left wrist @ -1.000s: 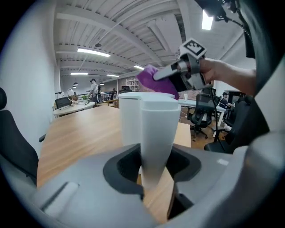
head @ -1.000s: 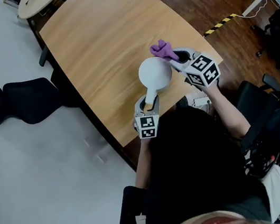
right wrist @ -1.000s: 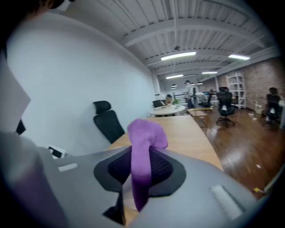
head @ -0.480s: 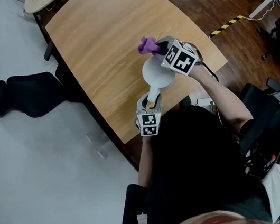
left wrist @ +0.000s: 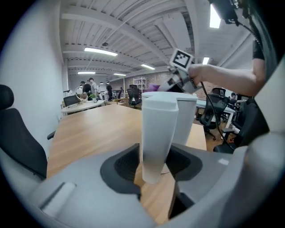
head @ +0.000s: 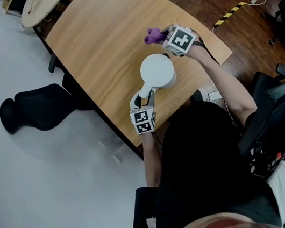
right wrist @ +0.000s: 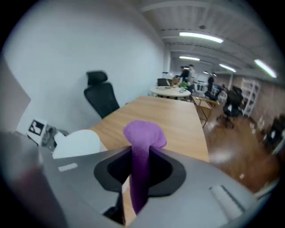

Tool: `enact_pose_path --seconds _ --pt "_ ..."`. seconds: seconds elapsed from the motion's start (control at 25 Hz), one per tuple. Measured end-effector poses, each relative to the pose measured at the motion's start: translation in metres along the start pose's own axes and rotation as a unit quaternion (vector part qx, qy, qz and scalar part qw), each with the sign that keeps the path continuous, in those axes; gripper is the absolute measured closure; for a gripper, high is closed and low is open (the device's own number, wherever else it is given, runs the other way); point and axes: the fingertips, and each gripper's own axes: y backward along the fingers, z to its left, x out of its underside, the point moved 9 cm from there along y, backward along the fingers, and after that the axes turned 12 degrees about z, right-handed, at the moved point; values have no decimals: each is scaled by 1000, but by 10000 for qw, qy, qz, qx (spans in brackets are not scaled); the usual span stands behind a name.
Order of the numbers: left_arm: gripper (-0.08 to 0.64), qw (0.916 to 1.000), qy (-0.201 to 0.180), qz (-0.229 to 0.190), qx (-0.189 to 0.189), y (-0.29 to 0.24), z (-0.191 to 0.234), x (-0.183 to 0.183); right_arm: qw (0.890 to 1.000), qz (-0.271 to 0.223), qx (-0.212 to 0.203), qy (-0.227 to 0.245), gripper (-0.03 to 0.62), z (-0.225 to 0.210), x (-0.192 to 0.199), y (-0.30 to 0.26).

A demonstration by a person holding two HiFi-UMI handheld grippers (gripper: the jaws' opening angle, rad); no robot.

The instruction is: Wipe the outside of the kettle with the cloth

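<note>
A white kettle [head: 157, 71] stands near the front edge of the wooden table [head: 102, 41]. Its handle [head: 145, 91] points toward me and sits between the jaws of my left gripper [head: 143, 101]. Those jaws are opening slightly, but the pads still touch the handle [left wrist: 158, 133]. My right gripper [head: 165, 38] is shut on a purple cloth [head: 153, 36] at the kettle's far right side. The cloth [right wrist: 142, 151] bulges out past the jaws. In the right gripper view the kettle [right wrist: 78, 142] lies low at the left.
A black office chair [head: 37, 107] stands on the pale floor left of the table. A round table [head: 40, 0] is at the far left corner. Yellow-black tape [head: 231, 13] marks the wooden floor to the right. People and desks show far off in both gripper views.
My right gripper with the cloth has moved from the kettle's right side, across its top, to its far right side. The left gripper and the kettle have stayed put.
</note>
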Motion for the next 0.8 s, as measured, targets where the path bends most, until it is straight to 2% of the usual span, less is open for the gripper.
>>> enact_pose_path --seconds 0.04,0.08,0.12,0.2,0.24,0.28,0.36,0.4,0.48,0.52,0.56,0.6,0.64,0.68,0.72,0.76,0.8 --pt "254 9999 125 -46 6 5 8 1 9956 -459 -457 -677 514 -10 19 4" --pt "245 9995 304 -122 18 14 14 5 9819 -953 -970 -1316 514 -13 41 6" --pt "237 9983 545 -215 26 27 16 12 9602 -1396 -1489 -1906 514 -12 67 5" --pt "232 9921 1169 -462 -37 56 9 20 9023 -2045 -2403 -2939 514 -11 126 -1" --pt "241 9880 1407 -633 -85 66 0 9 8698 -2366 -2804 -3299 514 -17 152 0" --pt "251 9862 1446 -802 -114 70 -11 -13 8345 -2831 -3238 -3443 514 -27 168 3" --pt "260 9904 990 -945 -169 64 -34 -77 7630 -3702 -3903 -3584 514 -42 176 4" --pt "250 9931 721 -900 -220 57 -44 -108 7334 -3721 -4027 -4019 515 -44 180 -2" --pt "242 9961 438 -634 -426 32 -63 -152 6768 -3123 -4086 -5268 516 -40 189 -23" --pt "242 9965 378 -442 -594 17 -72 -162 6507 -2791 -4159 -5708 515 -39 190 -36" --pt "244 9961 323 -237 -791 2 -80 -165 6319 -2603 -4339 -5871 516 -37 187 -48" --pt "245 9947 240 -44 -1002 -9 -85 -163 6249 -2578 -4577 -5775 515 -36 183 -63" --pt "245 9925 112 106 -1212 -18 -85 -159 6348 -2668 -4752 -5478 515 -36 180 -86" --pt "249 9902 -31 193 -1384 -24 -79 -154 6621 -2730 -4759 -5105 515 -40 179 -117" --pt "247 9885 -155 214 -1487 -30 -70 -149 6961 -2602 -4600 -4859 516 -44 184 -150" --pt "261 9880 -270 184 -1510 -35 -58 -145 7238 -2290 -4376 -4818 517 -45 192 -181" --pt "261 9886 -401 112 -1445 -38 -45 -141 7394 -1936 -4197 -4895 517 -42 200 -204"
